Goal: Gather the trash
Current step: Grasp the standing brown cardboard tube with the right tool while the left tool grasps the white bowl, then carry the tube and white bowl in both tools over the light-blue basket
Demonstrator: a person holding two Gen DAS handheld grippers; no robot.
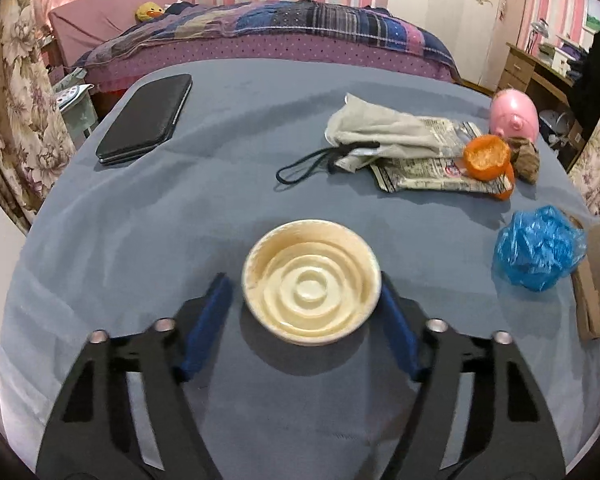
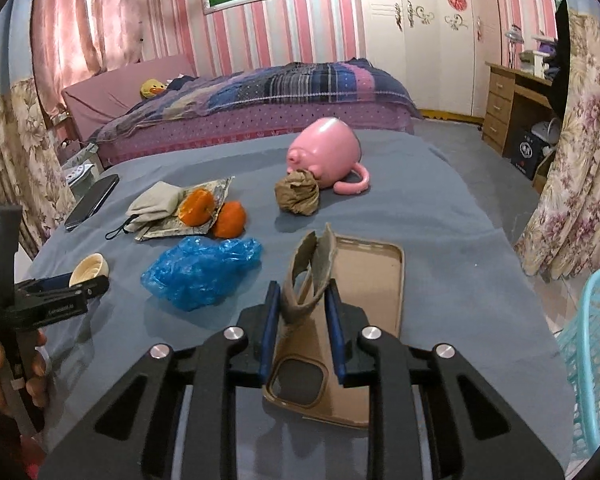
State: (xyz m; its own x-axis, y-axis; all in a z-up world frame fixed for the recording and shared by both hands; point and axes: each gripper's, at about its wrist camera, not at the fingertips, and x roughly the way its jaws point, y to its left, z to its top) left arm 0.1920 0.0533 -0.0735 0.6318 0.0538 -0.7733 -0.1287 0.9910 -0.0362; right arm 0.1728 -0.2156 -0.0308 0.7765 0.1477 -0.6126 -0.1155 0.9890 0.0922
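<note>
A cream ribbed cup (image 1: 311, 284) stands mouth-up on the blue-grey tablecloth (image 1: 180, 220). My left gripper (image 1: 304, 280) straddles it: the right pad touches its rim and a thin gap shows at the left pad. The right wrist view shows the same cup (image 2: 89, 270) between the left gripper's (image 2: 88, 286) fingers. My right gripper (image 2: 302, 292) is shut on a folded grey-brown cardboard strip (image 2: 306, 268) that stands up over a tan phone case (image 2: 364, 280). A crumpled blue plastic bag (image 2: 200, 272), orange peel halves (image 2: 198, 206) and a brown paper ball (image 2: 298, 194) lie beyond.
A pink pig mug (image 2: 326, 152) lies on its side at the back. A grey pouch (image 1: 380, 132) rests on a newspaper (image 1: 420, 176), and a black phone (image 1: 146, 118) lies far left. A teal basket (image 2: 596, 352) stands off the table's right edge. A bed lies behind.
</note>
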